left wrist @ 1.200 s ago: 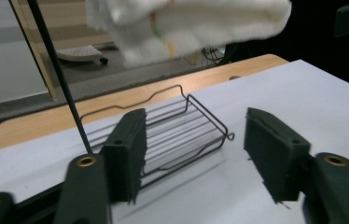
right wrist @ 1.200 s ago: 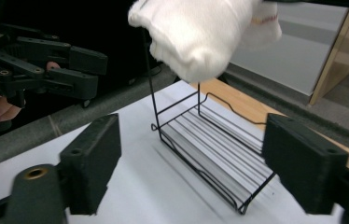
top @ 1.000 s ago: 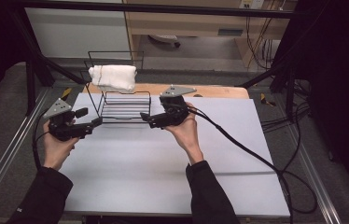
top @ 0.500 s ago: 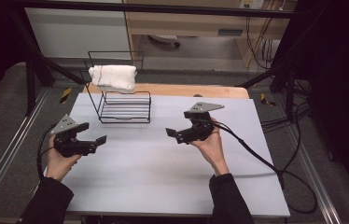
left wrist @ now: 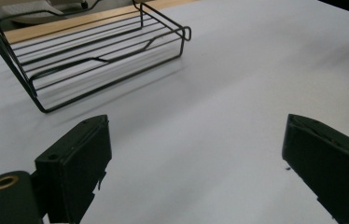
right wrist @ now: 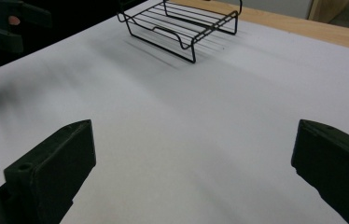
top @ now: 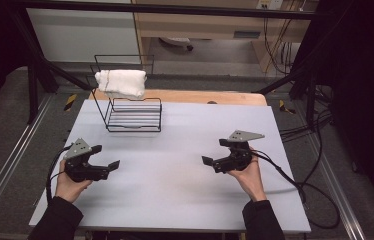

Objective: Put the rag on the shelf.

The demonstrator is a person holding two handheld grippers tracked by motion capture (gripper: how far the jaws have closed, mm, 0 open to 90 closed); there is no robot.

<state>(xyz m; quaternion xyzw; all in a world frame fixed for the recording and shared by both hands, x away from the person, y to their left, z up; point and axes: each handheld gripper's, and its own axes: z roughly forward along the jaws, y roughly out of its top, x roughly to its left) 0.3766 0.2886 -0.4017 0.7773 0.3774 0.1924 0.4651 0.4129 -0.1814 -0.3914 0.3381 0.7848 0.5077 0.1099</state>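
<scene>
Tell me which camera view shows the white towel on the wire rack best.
The high view: the white towel hangs folded over the top rail of the wire rack, seen whole. The left gripper view shows the rack's lower shelf, and the right gripper view shows that shelf too; in both, the frame cuts off above it.

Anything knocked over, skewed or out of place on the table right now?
Nothing stands out. The wire rack stands upright at the far left of the table, and the white towel lies folded on its top tier. The left gripper and right gripper are open, holding nothing.
</scene>
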